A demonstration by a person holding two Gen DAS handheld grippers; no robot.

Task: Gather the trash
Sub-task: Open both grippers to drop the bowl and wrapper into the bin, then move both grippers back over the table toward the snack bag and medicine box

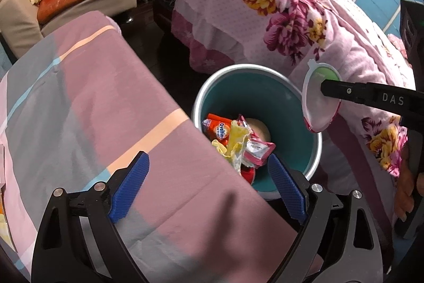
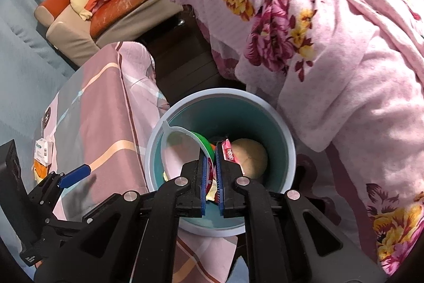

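Left wrist view: the left gripper (image 1: 208, 181) hangs with fingers spread wide over the cloth-covered table's (image 1: 87, 102) edge, beside the teal bin (image 1: 302, 150) holding wrappers (image 1: 238, 139). Right wrist view: the right gripper (image 2: 211, 163) is clamped on a round plastic lid (image 2: 182, 150) above the bin's (image 2: 288, 150) rim.

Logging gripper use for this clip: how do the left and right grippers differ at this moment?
The left gripper has its jaws wide apart and empty; the right gripper has its jaws shut on a round plastic lid. The left hangs over the edge of the cloth-covered table; the right reaches over the trash bin. Both have blue pads on black frames.
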